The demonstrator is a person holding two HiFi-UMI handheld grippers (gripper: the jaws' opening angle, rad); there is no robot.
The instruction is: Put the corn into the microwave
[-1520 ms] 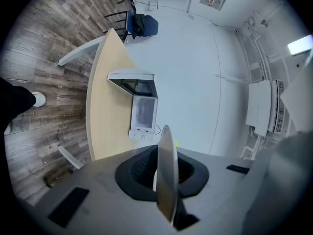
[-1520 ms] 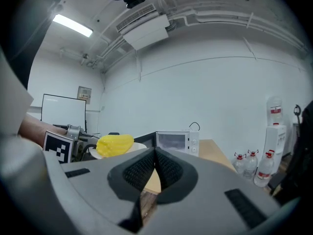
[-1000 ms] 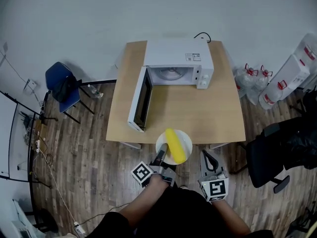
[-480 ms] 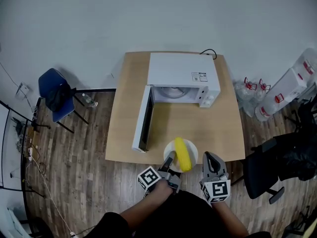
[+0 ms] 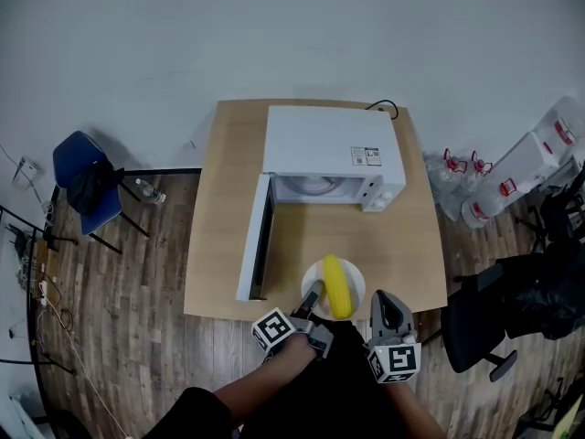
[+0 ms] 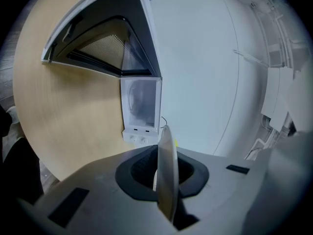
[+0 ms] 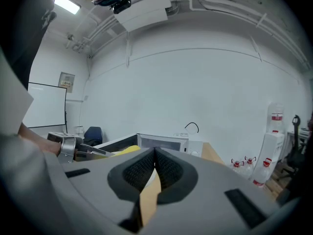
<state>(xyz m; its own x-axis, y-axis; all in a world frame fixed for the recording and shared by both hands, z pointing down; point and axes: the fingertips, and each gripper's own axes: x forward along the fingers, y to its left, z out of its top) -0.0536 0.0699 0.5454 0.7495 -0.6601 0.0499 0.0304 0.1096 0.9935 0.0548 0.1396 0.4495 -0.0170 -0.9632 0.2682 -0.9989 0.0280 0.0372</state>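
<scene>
A yellow corn cob (image 5: 335, 285) lies on a white plate (image 5: 355, 282) over the front part of the wooden table (image 5: 407, 245). My left gripper (image 5: 315, 294) is shut on the plate's near rim. In the left gripper view the plate (image 6: 166, 170) stands edge-on between the jaws. The white microwave (image 5: 329, 149) sits at the back of the table, its door (image 5: 254, 250) swung open to the left and its cavity (image 5: 315, 187) facing the plate. My right gripper (image 5: 388, 302) hovers shut and empty just right of the plate; from it I see the corn (image 7: 124, 151).
A blue chair (image 5: 82, 176) stands left of the table and a black office chair (image 5: 512, 309) at the right. Water bottles (image 5: 494, 199) are grouped by the right wall. The open door takes up the table's left front.
Both grippers have moved forward toward the microwave. The plate with the corn has gone from the table's front edge to over the tabletop. The left grip is unchanged.
</scene>
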